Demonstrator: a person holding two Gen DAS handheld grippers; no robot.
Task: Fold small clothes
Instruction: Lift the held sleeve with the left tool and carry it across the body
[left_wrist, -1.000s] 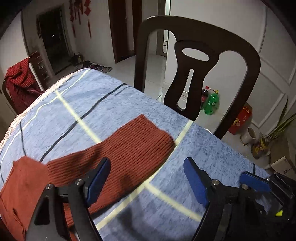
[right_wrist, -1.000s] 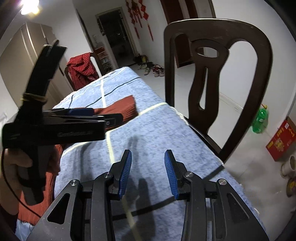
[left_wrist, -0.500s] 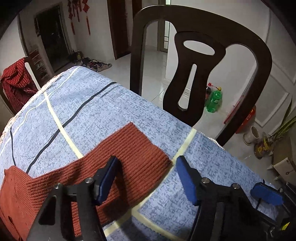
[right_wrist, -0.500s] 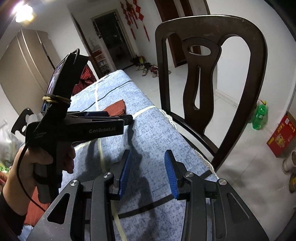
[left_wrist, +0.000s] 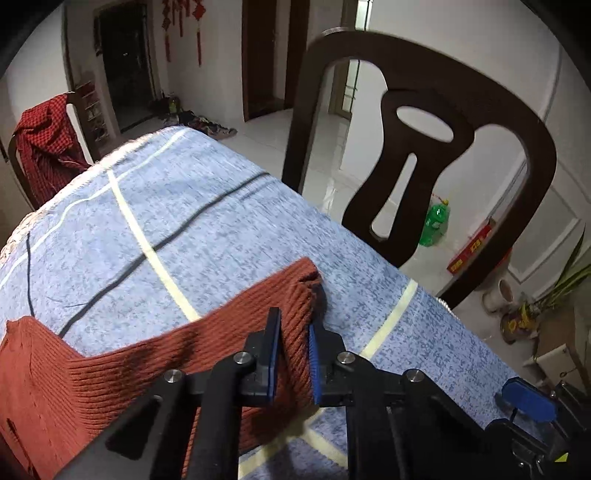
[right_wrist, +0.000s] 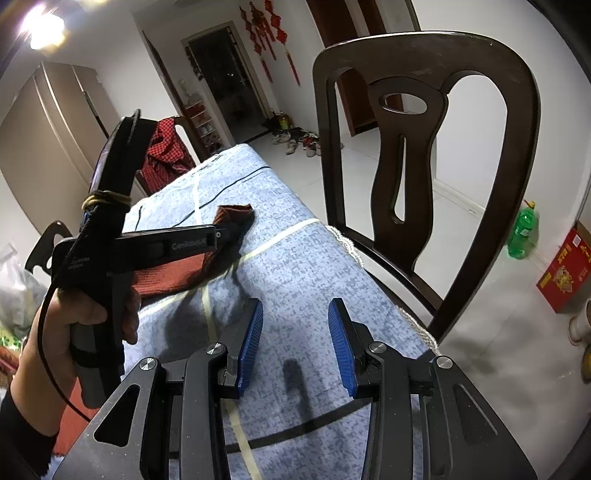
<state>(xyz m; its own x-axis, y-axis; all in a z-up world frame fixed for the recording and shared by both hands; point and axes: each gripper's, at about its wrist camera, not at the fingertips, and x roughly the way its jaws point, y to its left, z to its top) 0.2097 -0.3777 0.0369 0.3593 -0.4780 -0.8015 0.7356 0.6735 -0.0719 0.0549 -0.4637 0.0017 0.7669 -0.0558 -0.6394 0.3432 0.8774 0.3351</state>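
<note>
Left wrist view: the left gripper (left_wrist: 293, 360), jaws just closed, pinches the sweater (left_wrist: 122, 369) sleeve end on the blue-clothed bench (left_wrist: 221, 221). Right wrist view: the right gripper (right_wrist: 295, 341) hangs with jaws apart, empty, near a chair (right_wrist: 424, 147). Likely next: carrying the sleeve inward for the first fold.

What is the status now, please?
Left gripper just closed, shut on the red knit garment. Right gripper open, empty, over the blue tablecloth. Nothing in the way.
</note>
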